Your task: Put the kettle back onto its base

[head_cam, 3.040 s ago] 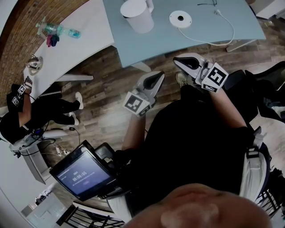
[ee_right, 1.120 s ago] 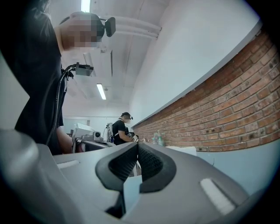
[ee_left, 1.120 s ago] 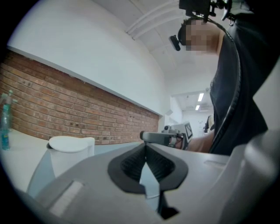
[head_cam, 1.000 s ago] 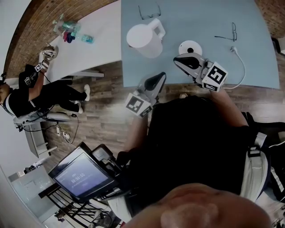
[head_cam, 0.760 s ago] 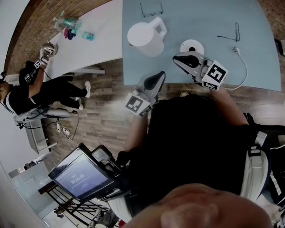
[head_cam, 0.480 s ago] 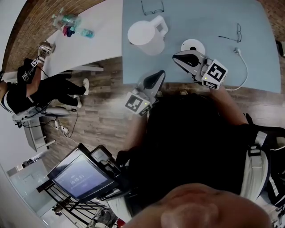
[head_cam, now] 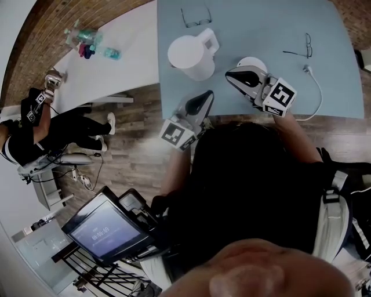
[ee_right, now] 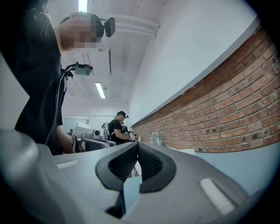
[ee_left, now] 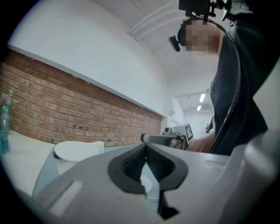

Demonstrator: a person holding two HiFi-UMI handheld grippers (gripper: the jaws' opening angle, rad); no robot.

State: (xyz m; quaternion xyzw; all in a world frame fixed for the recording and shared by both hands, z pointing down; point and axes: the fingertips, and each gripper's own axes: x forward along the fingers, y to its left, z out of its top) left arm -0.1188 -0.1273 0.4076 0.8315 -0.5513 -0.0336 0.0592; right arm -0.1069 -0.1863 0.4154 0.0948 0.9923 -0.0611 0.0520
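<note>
A white kettle (head_cam: 191, 55) stands on the pale blue table (head_cam: 261, 23), its handle toward the far side. To its right lies the round white base (head_cam: 250, 61), partly hidden behind my right gripper (head_cam: 228, 75). That gripper is shut and empty, hovering just in front of the base. My left gripper (head_cam: 207, 95) is also shut and empty, over the table's near edge below the kettle. In the left gripper view the kettle (ee_left: 76, 151) sits left of the closed jaws, and the right gripper (ee_left: 162, 139) shows beyond them.
Two pairs of glasses (head_cam: 195, 15) (head_cam: 304, 45) lie on the blue table. The base's white cord (head_cam: 316, 96) loops to the right. A white table (head_cam: 116, 64) with bottles (head_cam: 87, 43) adjoins on the left, where a person (head_cam: 35, 127) sits. A monitor (head_cam: 104, 229) stands low left.
Both grippers have come forward toward the table. The kettle and base now sit closer to them, and the right gripper covers part of the base. Both stay shut.
</note>
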